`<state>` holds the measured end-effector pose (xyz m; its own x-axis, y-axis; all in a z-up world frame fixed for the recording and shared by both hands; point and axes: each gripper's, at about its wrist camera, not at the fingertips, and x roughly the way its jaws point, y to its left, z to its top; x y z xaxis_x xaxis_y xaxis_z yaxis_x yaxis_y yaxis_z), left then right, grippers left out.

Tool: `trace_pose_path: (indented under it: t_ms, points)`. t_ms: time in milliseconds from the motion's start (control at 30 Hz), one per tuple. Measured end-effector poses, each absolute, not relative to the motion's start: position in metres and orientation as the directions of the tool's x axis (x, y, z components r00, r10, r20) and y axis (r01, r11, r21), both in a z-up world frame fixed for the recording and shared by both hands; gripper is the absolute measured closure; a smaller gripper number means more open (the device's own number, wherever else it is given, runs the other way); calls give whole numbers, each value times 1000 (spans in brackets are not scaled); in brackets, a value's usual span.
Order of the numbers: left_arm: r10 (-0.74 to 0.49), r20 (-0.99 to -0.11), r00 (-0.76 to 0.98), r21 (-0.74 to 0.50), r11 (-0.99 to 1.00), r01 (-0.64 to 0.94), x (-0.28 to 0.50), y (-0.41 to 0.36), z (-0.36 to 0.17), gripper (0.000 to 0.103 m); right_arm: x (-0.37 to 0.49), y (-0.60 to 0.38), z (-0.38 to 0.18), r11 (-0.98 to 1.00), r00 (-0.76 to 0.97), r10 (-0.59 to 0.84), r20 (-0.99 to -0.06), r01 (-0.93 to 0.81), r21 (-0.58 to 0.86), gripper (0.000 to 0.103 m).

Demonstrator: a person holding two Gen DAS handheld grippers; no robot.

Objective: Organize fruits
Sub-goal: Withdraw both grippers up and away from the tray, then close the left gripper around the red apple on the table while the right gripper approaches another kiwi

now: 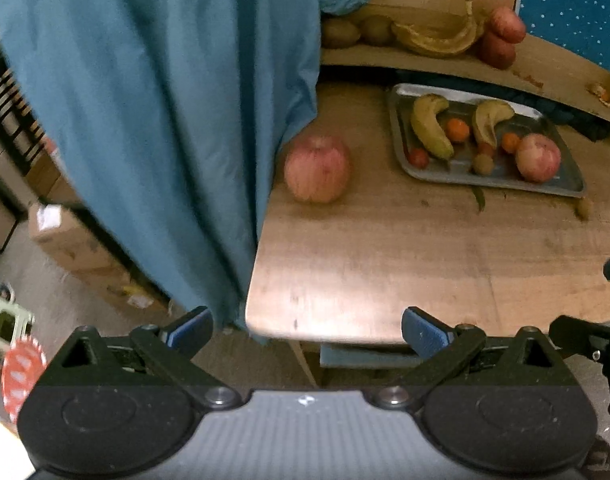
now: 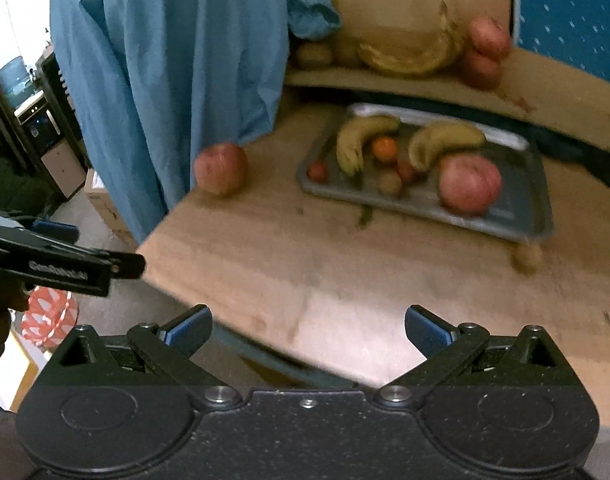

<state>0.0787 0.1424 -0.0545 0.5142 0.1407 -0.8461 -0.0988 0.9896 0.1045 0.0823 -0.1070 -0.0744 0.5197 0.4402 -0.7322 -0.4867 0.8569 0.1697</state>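
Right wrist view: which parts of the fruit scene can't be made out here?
- Small fruits on the tray: motion blur, kinds unclear beyond the bananas and the apple.
- Shelf fruits: blurred; the blue curtain covers the shelf's left end.
- Small round fruit at the tray's near corner: smeared, kind unclear.
- Table's right side: cut off by the frame edge.

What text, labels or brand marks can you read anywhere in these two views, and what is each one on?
"GenRobot.AI", as best it reads, slightly soft: white lettering on the side of the black left hand-held gripper, seen in the right wrist view.
White label on the brown cardboard box on the floor: too blurred to read.
Red-and-white patterned round object: a pattern only, no legible words.
Nothing readable on the metal tray or fruit.
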Motion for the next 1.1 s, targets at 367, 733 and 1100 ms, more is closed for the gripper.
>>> trace_pose_path:
  t_ms: [367, 733, 1100]
  points:
    - [72, -842, 535, 126, 990, 64, 146, 159, -64, 0, 140, -71, -76, 876, 566, 438, -698, -444, 190, 1]
    - [14, -871, 491, 105, 982, 158, 189, 158, -79, 0, 152, -76, -80, 920, 582, 372, -723, -335, 204, 1]
    - [107, -876, 471, 164, 983, 83, 210, 155, -94, 0, 182, -86, -90, 902, 531, 410, -742, -356, 244, 1]
